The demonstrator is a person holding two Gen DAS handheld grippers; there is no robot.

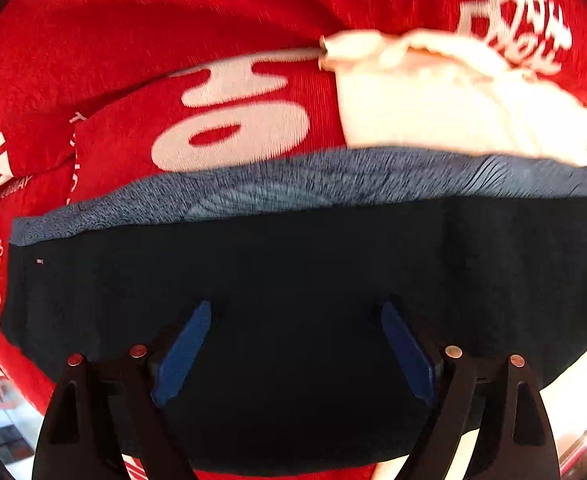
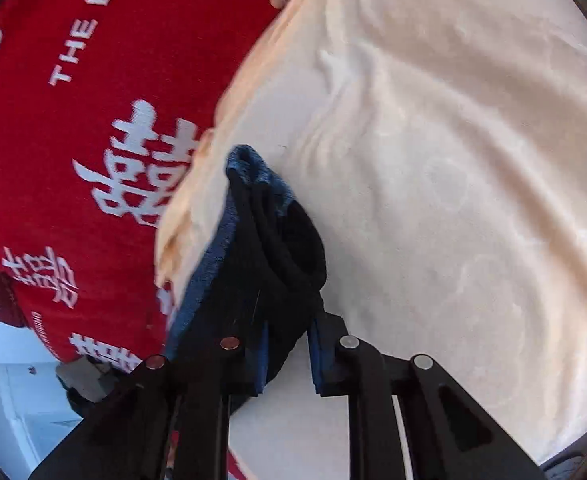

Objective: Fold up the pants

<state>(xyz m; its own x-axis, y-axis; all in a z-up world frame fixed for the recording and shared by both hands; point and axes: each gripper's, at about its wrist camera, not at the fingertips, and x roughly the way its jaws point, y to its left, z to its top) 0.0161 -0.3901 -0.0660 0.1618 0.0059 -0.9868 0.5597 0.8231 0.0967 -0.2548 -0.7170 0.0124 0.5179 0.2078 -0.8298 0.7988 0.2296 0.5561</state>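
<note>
Mid-fold, unfinished: right gripper (image 2: pixel 287 344) jaws clamp bunched pants (image 2: pixel 269 264) at frame centre; left gripper (image 1: pixel 295 316) jaws spread over flat layer, lower frame; remaining folds unclear.

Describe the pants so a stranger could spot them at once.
Start from the red blanket with white lettering and the cream sheet beside it. The pants lie over both: the only dark navy cloth, with a lighter blue inside face showing along one edge.
</note>
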